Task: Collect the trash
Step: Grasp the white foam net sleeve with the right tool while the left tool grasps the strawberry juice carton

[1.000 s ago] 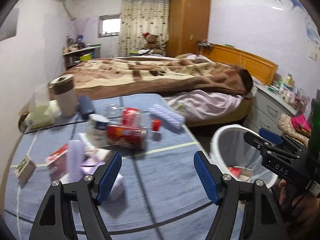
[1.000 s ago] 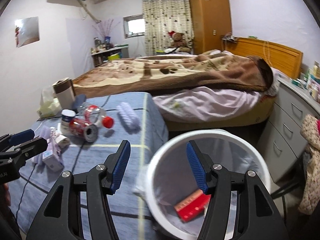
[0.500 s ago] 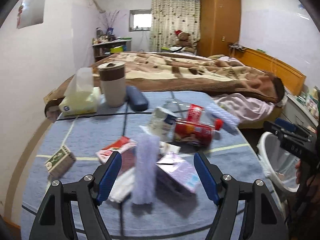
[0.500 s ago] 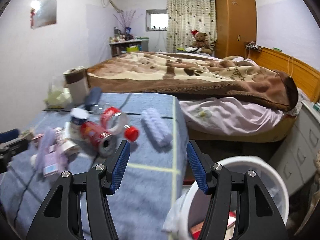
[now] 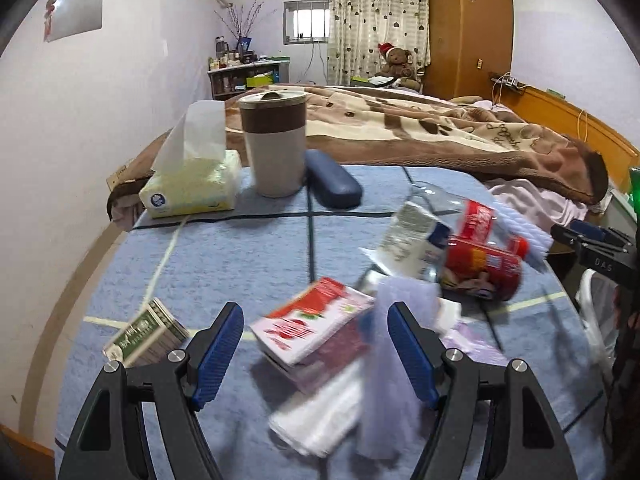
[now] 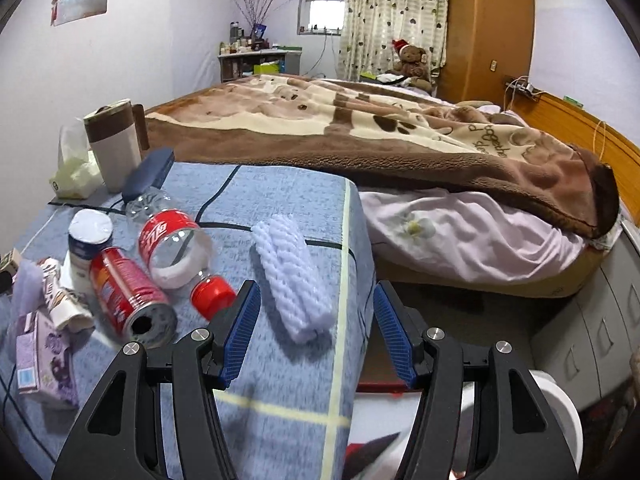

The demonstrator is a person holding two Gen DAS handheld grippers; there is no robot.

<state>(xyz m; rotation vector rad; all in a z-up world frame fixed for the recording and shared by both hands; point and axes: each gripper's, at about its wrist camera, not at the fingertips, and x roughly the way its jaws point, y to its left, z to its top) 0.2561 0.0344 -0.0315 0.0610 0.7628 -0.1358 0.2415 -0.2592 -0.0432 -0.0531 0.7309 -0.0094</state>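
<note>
left tongs (image 5: 316, 344) stand wide, nothing gripped; a red and white carton (image 5: 316, 322) lies between the blue pads at lower centre of the left view, on the blue-clothed bench (image 5: 240, 256). right tongs (image 6: 316, 328) also wide and empty, with a white foam sleeve (image 6: 294, 276) just ahead of them at centre of the right view.

other trash close by: red can (image 6: 130, 300), clear bottle (image 6: 176, 248), lilac box (image 6: 48, 360). white bin (image 6: 560, 412) at lower right, beside the bench.

likely step: pick the carton. best to drop the pads astride its narrow sides, clear of the white tissue under it, then close.

both tongs tilt down toward the bench top.
</note>
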